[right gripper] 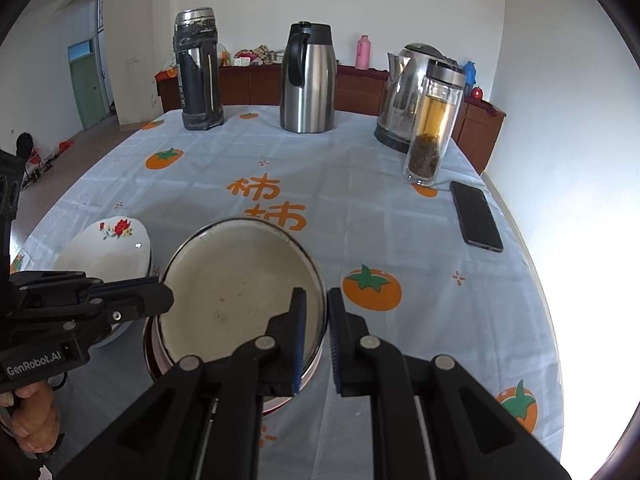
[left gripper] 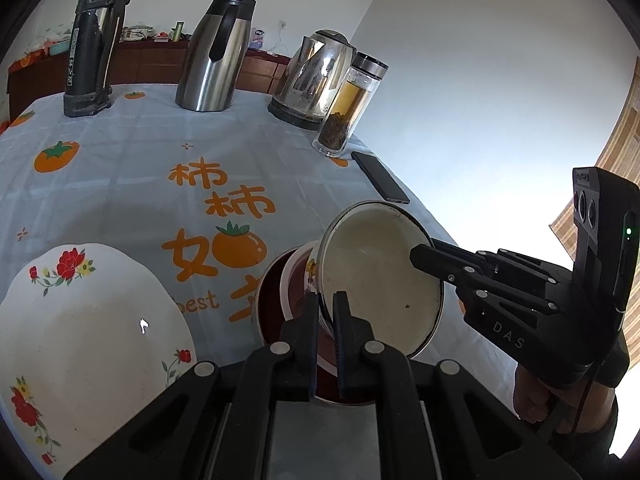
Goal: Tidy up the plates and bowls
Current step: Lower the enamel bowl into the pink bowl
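A white enamel bowl [left gripper: 380, 276] with a dark rim sits tilted inside a stack of dark red bowls [left gripper: 276, 304]. My left gripper [left gripper: 326, 312] is shut on the white bowl's near rim. My right gripper [right gripper: 318, 320] is shut on the opposite rim of the same bowl [right gripper: 236, 292]; it also shows in the left wrist view [left gripper: 424, 256]. The left gripper shows in the right wrist view [right gripper: 160, 292] at the bowl's left edge. A white floral plate [left gripper: 88, 320] lies to the left, also visible in the right wrist view [right gripper: 108, 248].
On the persimmon-print tablecloth [right gripper: 360, 216] stand a dark thermos [right gripper: 198, 72], a steel carafe [right gripper: 307, 80], an electric kettle [right gripper: 404, 100] and a glass tea bottle [right gripper: 434, 124]. A black phone [right gripper: 476, 216] lies near the right edge. A wooden sideboard stands behind.
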### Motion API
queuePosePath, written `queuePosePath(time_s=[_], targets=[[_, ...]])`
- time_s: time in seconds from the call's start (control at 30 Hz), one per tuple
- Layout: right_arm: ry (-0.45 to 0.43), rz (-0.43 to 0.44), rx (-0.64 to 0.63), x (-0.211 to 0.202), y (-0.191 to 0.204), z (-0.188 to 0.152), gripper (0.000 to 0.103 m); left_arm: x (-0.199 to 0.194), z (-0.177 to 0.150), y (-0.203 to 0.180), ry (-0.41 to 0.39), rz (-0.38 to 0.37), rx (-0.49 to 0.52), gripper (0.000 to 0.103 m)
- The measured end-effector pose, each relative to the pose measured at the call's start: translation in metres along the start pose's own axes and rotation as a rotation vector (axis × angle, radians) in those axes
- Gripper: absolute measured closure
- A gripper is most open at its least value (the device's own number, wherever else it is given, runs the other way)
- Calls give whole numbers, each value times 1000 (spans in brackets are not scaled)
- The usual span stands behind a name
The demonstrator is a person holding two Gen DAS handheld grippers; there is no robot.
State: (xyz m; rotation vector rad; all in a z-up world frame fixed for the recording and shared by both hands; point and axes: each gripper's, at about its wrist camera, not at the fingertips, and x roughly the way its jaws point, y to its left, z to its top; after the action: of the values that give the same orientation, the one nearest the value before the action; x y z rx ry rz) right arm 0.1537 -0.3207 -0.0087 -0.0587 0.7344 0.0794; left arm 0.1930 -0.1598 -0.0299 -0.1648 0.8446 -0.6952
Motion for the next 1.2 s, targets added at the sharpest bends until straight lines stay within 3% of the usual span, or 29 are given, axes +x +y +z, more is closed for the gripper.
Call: queuePosePath(time_s=[0.43,0.6,0.87,1.2], targets=[[117,-11,-144,3,5,19,91,-8,3,6,46,-150,-89,95],[162,-15,-180,9,7,23,91,-4,-1,3,72,-121,-78,95],[242,15,-194,27,7,25,91,-7,-1,8,75,-142,-96,95],[288,65,-198,36,8,29,91,4,-3,21,120,-127,-149,95]])
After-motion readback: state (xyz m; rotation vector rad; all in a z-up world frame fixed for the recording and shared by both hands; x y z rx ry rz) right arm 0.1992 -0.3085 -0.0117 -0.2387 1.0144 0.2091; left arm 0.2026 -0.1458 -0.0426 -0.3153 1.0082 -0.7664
